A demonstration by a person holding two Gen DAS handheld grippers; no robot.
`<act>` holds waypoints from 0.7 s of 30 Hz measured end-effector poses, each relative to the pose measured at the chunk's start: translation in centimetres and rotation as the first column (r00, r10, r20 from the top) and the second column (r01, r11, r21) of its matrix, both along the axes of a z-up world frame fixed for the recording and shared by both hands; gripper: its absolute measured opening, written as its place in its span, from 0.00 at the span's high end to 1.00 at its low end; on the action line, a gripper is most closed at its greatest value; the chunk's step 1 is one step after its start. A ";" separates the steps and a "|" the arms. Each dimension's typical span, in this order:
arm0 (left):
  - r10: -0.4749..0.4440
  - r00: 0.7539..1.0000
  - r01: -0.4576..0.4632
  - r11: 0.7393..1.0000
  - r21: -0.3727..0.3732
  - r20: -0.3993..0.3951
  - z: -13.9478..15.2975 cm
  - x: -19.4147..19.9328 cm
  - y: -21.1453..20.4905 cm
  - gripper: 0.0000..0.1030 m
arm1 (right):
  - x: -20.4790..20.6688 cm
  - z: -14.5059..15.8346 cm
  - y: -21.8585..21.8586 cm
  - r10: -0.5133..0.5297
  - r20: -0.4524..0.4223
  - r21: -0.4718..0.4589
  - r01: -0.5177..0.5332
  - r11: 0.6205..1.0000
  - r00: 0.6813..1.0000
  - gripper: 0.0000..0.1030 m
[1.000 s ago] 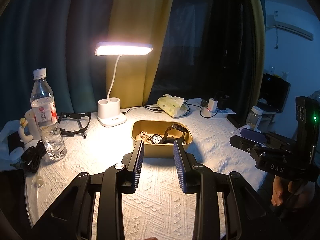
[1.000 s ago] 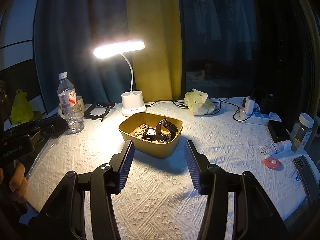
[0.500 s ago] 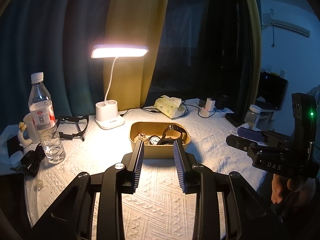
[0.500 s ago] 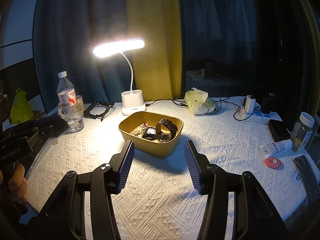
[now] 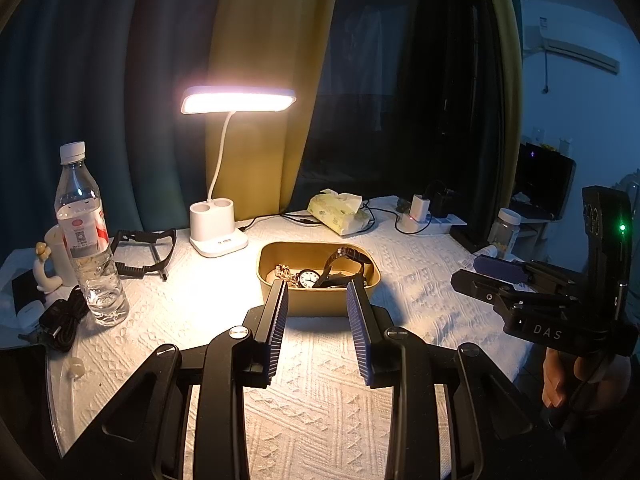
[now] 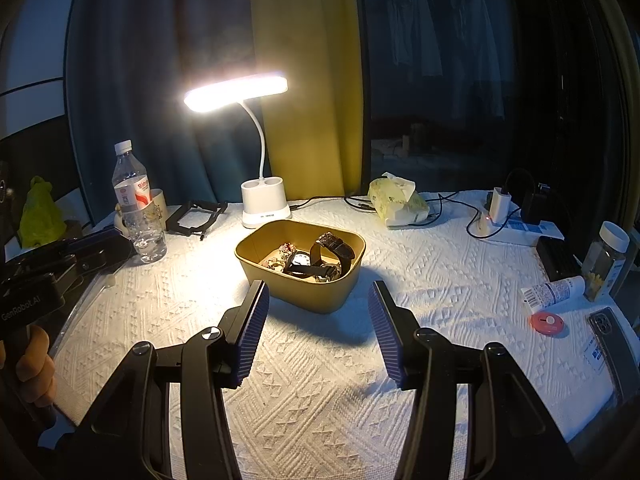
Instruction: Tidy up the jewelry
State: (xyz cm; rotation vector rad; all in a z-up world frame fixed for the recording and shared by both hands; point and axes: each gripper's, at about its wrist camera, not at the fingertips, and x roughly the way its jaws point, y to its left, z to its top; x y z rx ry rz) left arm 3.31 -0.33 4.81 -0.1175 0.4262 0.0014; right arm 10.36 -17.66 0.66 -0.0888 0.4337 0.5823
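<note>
Both claws hang open over the white tablecloth [image 6: 440, 264] with nothing between their blue pads. On the left claw [image 5: 318, 300] the pads stand a moderate gap apart, and its tips frame the near wall of the yellow tray [image 5: 320, 300] in its own view, though they look short of touching it. Wider apart are the pads of the right claw [image 6: 318, 300], which sits nearer the table's front edge with bare cloth under it.

That tray sits in the middle of the table, just in front of the lit desk lamp [image 6: 264, 200]. Inside it lies the jewelry: a watch with a white dial [image 5: 309, 279], a dark strap [image 6: 335, 246] arched above it, and a small beaded piece [image 6: 287, 248] whose kind is hard to make out in the dim light.

Left of the tray stands a water bottle [image 5: 86, 236], upright, with a black folding stand [image 5: 144, 252] beside it. Behind the tray on the right lies a yellow tissue pack [image 6: 396, 200]. Further right are a power strip [image 6: 516, 226], a small jar [image 6: 606, 256], a tube [image 6: 554, 292], a pink disc [image 6: 547, 323] and a phone [image 6: 612, 344].
</note>
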 end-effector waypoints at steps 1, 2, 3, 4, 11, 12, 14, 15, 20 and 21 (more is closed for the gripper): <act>0.000 1.000 0.000 1.000 -0.001 0.000 0.0 0.0 0.0 0.68 | 0.0 0.0 0.0 0.000 0.000 -0.001 0.000 1.000 1.000 0.50; 0.000 1.000 0.000 1.000 -0.002 0.000 0.0 0.0 0.0 0.68 | 0.0 0.0 0.0 -0.001 0.000 -0.001 0.001 1.000 1.000 0.50; 0.001 1.000 -0.001 1.000 -0.002 0.000 0.0 0.0 0.0 0.68 | 0.0 0.0 0.0 -0.001 -0.001 -0.001 0.001 1.000 1.000 0.50; 0.000 1.000 0.000 1.000 -0.002 0.000 0.0 0.0 0.0 0.68 | 0.0 -0.2 -0.1 -0.001 -0.003 -0.001 0.001 1.000 1.000 0.50; 0.002 1.000 -0.002 1.000 -0.005 -0.003 -0.4 0.1 -0.1 0.68 | 0.1 -0.4 0.0 -0.002 -0.006 -0.005 0.002 1.000 1.000 0.50; 0.002 1.000 -0.002 1.000 -0.005 -0.003 -0.5 0.1 -0.1 0.68 | 0.1 -0.4 0.1 -0.001 -0.006 -0.006 0.001 1.000 1.000 0.50; 0.002 1.000 -0.002 1.000 -0.005 -0.002 -0.4 0.1 -0.1 0.68 | 0.1 -0.4 0.1 -0.001 -0.007 -0.006 0.001 1.000 1.000 0.50; 0.003 1.000 -0.003 1.000 -0.005 -0.002 -0.5 0.1 -0.1 0.68 | 0.1 -0.4 0.1 -0.001 -0.007 -0.007 0.001 1.000 1.000 0.50; 0.003 1.000 -0.003 1.000 -0.006 -0.003 -0.5 0.1 0.0 0.68 | 0.1 -0.5 0.1 0.000 -0.008 -0.008 0.000 1.000 1.000 0.50; 0.002 1.000 -0.002 1.000 -0.006 -0.002 -0.4 0.1 0.0 0.68 | 0.1 -0.5 0.2 0.000 -0.008 -0.007 0.000 1.000 1.000 0.50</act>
